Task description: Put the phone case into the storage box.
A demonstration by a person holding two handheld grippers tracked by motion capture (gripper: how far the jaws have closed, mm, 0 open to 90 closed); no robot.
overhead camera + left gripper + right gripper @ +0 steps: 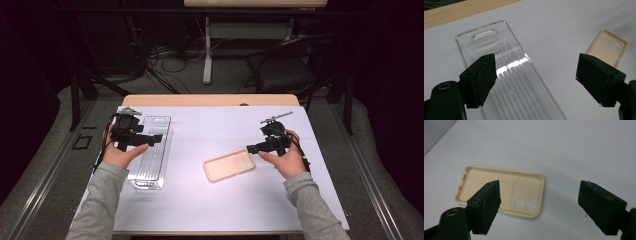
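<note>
A person sits at the near edge of the worktop [210, 200], which is covered by a white sheet with a strip of pale wood showing along the far side, and holds one tool in each hand. The left hand-held gripper [157, 137] hangs over a clear plastic tray [150, 152], a long narrow one with a ribbed floor and an oval handle slot at its far end; the tray lies on the left part of the sheet, running from near to far. In the left gripper view the two black jaws stand wide apart above the clear plastic tray [511, 82], with nothing between them and no contact with the tray that I can make out. The right hand-held gripper [251, 148] points left toward a beige phone case [230, 165], which lies flat near the middle of the worktop, slightly right of centre and well apart from the tray. The case rests open side up, so its hollow inside and the round camera cut-outs show. In the right gripper view those jaws are also spread wide with nothing gripped, and the beige phone case [506, 190] lies beyond and beneath them, the left jaw in front of part of its near edge. Both grey sleeves come in from the near side. Beyond the worktop a dark chair [285, 70] and some floor cables [160, 65] stand in shadow.
</note>
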